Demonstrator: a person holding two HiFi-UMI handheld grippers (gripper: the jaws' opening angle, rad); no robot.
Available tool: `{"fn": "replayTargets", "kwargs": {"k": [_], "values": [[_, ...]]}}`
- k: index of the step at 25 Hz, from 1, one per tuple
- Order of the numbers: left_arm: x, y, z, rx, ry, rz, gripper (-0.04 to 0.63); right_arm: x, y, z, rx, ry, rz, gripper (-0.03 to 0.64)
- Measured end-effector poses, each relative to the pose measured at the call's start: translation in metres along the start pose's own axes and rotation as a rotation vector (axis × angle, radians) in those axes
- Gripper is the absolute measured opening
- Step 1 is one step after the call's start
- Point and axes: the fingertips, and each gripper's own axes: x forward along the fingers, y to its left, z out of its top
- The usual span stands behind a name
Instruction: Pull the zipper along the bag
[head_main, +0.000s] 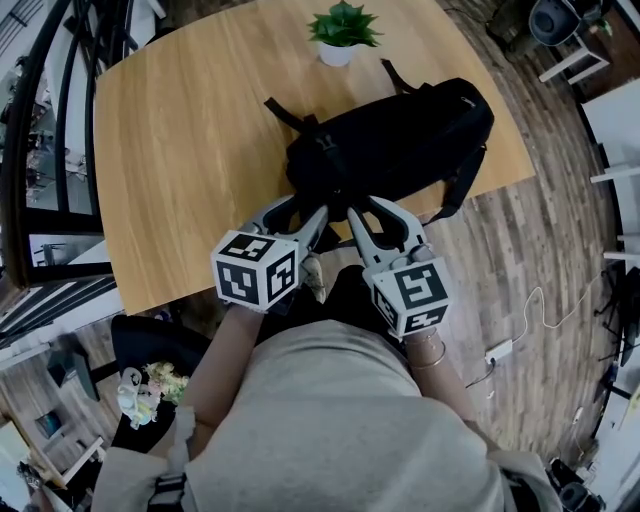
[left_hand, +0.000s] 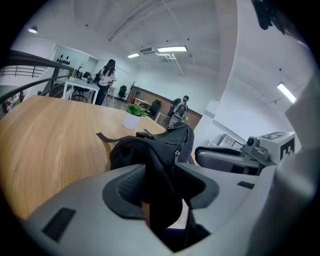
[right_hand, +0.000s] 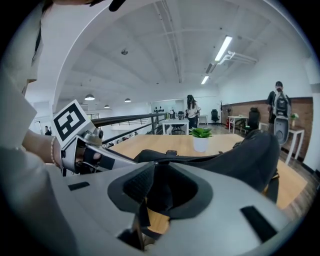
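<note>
Black fabric backpack (head_main: 400, 140) lay on its side on the light wooden table (head_main: 170, 150), towards the near right corner. Its straps trailed onto the tabletop and one hung over the edge. A small green plant in a white pot (head_main: 342, 35) stood well beyond it, at the far edge.

Both tools sat at the bag's near end, side by side and close together, each pointing forward and somewhat down.

Left gripper (head_main: 305, 207): in the left gripper view its jaws (left_hand: 160, 185) stood well apart. A fold of the backpack (left_hand: 150, 150) hung down between them, but the ribbed left pad was bare, with a gap to the cloth. I read no pinch there. Loose, not gripping.

Right gripper (head_main: 372, 208): in the right gripper view its jaws (right_hand: 160, 187) were also apart. Dark fabric from the backpack (right_hand: 250, 155) filled the space between them, and a thin strap dropped past the left pad. That pad's ribbed face was exposed too, so I logged it as not clamped.

I could not place the zipper slider with certainty in any view. The table (left_hand: 50, 135) and plant (left_hand: 134, 116) lay behind the bag.
</note>
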Motion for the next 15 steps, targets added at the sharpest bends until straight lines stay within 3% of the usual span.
{"fn": "replayTargets", "kwargs": {"k": [4, 8, 15], "values": [[0.005, -0.002, -0.001, 0.003, 0.004, -0.026, 0.168, 0.005, 0.004, -0.001, -0.045, -0.002, 0.018, 0.091], [0.004, -0.005, 0.001, -0.017, -0.009, -0.070, 0.119, 0.011, 0.017, 0.004, -0.097, -0.009, 0.059, 0.074], [0.002, -0.008, 0.007, -0.026, -0.021, -0.121, 0.101, 0.022, 0.024, 0.008, -0.099, -0.018, 0.074, 0.074]]}}
